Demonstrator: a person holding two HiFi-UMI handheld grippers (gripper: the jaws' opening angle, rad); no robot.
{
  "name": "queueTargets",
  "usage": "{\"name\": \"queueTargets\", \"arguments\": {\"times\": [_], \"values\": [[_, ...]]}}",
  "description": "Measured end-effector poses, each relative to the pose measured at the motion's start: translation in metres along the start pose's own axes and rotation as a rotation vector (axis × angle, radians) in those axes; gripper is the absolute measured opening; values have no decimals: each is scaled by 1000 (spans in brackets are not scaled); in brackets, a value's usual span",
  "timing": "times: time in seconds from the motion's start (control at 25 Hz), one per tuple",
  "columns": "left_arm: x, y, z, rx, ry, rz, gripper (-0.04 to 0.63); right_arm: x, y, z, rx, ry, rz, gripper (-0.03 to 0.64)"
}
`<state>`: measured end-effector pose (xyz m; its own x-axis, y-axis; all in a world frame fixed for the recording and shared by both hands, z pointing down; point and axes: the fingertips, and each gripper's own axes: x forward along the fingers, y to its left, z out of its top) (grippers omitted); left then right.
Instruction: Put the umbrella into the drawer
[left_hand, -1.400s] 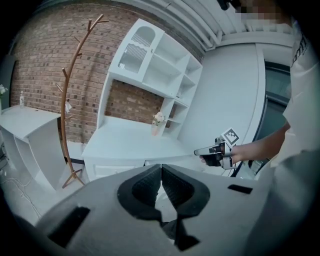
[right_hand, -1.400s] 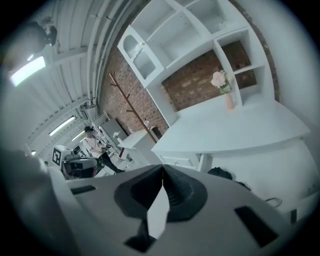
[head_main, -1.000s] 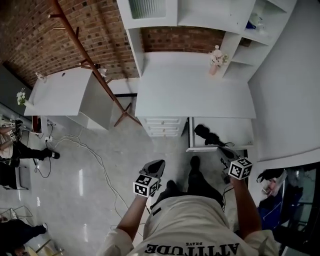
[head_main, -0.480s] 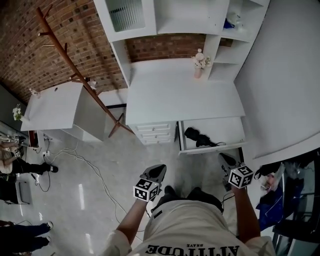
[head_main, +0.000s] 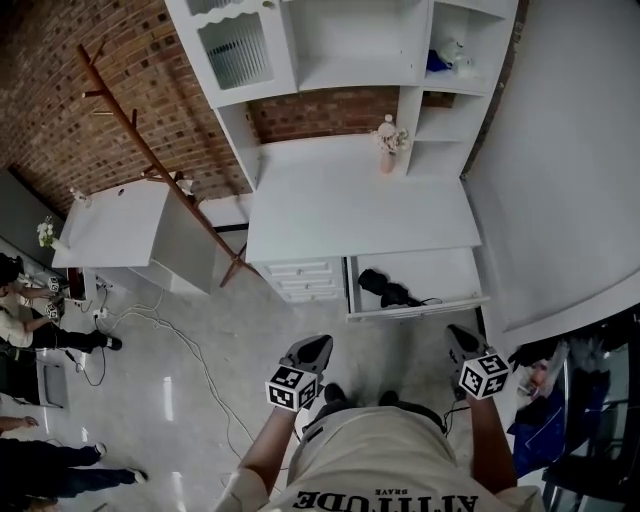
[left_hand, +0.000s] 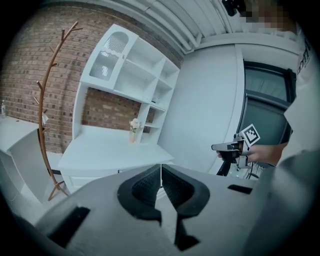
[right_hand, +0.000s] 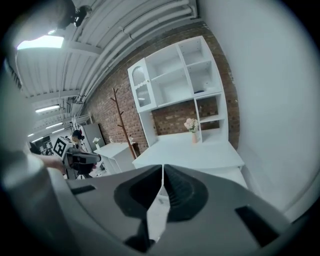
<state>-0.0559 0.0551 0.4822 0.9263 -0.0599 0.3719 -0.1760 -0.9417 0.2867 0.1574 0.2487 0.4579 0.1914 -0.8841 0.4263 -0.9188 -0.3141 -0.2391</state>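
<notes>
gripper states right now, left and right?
Left gripper: closed, jaws together, nothing held.
Right gripper: closed, jaws together, nothing held.

Head view looks steeply down; both gripper views face the desk (head_main: 360, 200).

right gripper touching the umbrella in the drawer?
Apart. Head view: the right gripper sits short of the open drawer, floor showing between them, while the umbrella lies inside the drawer. Jaws shut, empty.
</notes>
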Motion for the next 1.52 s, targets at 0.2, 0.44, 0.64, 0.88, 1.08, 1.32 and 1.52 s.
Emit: {"name": "queueTargets", "arguments": {"times": [0.2,0.44,0.64,0.88,1.08,1.32,1.52], "values": [[-6,-19,23,28,-50,19,26,-26,-17,22,-7,-85,-15,34],[-26,-27,44,69,-99,58,26,-34,-14,37,-34,-132,15,32],[-37,-27,55,100,-143,84,26,-36,-1,54,-69,-169,49,32],[-46,-30,65,122,-189,91,26,-41,7,67,-78,-208,62,31],[-48,-35,72,127,-201,84,26,-48,10,72,-71,-229,65,31],[-49,-36,75,131,-220,83,27,-50,13,74,-93,-240,60,31],[-50,-35,77,132,-217,76,26,-50,17,79,-99,-248,62,31]]}}
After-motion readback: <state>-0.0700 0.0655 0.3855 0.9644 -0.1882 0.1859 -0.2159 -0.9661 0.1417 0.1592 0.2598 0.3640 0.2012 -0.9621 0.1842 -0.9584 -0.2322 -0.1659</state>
